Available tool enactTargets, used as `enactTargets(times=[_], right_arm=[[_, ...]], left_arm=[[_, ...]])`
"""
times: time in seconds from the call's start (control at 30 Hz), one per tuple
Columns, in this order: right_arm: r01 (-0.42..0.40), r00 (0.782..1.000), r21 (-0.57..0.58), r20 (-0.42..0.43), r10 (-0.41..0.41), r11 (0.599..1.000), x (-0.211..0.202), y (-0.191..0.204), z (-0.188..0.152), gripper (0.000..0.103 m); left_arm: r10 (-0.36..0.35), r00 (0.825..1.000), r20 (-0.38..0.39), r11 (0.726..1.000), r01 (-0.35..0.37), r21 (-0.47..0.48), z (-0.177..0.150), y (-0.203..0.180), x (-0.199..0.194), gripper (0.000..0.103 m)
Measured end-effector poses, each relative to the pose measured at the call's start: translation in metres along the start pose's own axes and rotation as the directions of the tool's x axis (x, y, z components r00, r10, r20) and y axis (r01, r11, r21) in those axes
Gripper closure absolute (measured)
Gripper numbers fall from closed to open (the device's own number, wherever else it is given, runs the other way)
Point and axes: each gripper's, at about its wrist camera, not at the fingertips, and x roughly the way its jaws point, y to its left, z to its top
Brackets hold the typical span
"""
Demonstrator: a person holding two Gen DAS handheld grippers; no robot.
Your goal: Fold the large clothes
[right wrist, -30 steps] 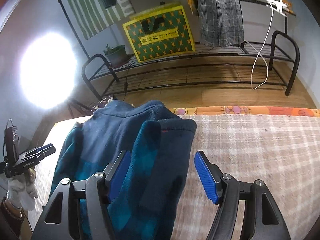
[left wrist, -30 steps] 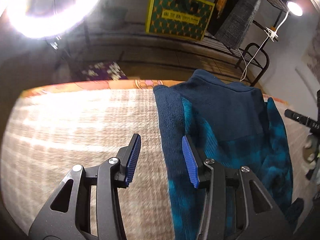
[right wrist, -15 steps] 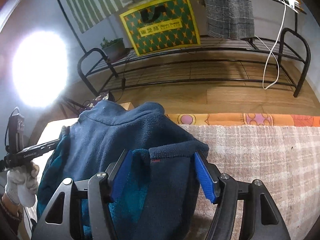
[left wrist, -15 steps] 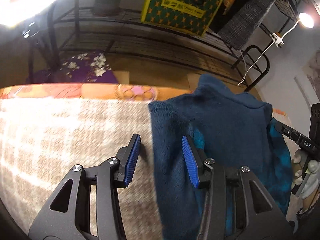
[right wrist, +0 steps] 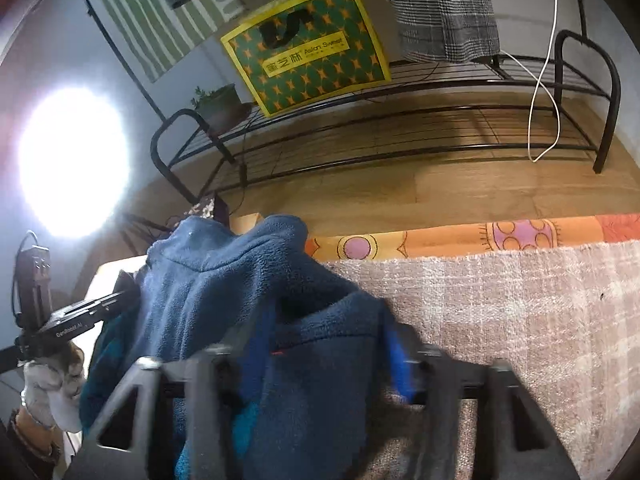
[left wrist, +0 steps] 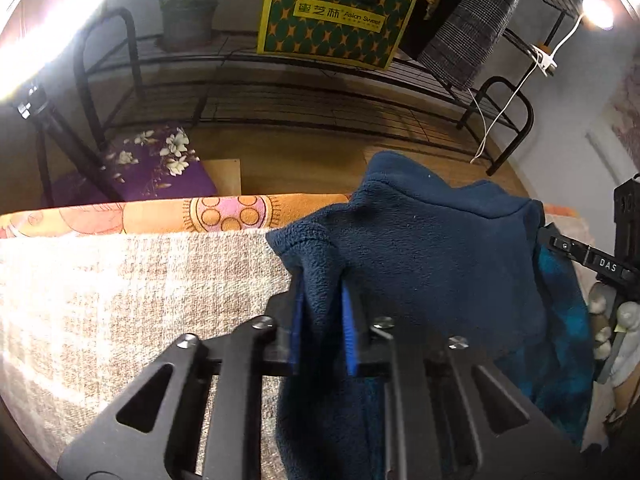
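Fleece pinched in both — my left tool (left wrist: 322, 322) and right tool (right wrist: 326, 350), tilted downward, have just clenched on the sweater (left wrist: 432, 256).

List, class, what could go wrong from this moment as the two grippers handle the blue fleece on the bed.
1. The left gripper pinches only a thin fold of the fleece; the thick fabric might slip out when lifted.
2. The right gripper, whose jaws have just been closing, spans a bulky bunch near the cuff; it may grab uneven layers and spoil the fold.
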Motion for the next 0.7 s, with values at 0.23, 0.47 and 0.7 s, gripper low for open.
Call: enactTargets(times=[0.23,0.47,0.7], right_arm=[[-0.001,0.997,-0.03,0.073,0.004,1.0,-0.03,0.014,0.003,0.094],[-0.012,0.992,-0.123,0.127,0.028,0.992,-0.084,0.045,0.007,0.095],[-0.058,0.984,-0.185,0.157,0.087,0.981,-0.149,0.07,-0.013,0.095]], left_arm=[[-0.017,0.998,0.063,1.0,0.017,0.0,-0.001,-0.007,-0.031,0.097],[-0.034,0.99,0.136,0.999,0.031,0.03,-0.007,-0.028,-0.087,0.098],[-0.058,0.981,0.186,0.997,0.046,0.068,-0.034,-0.046,-0.156,0.098]])
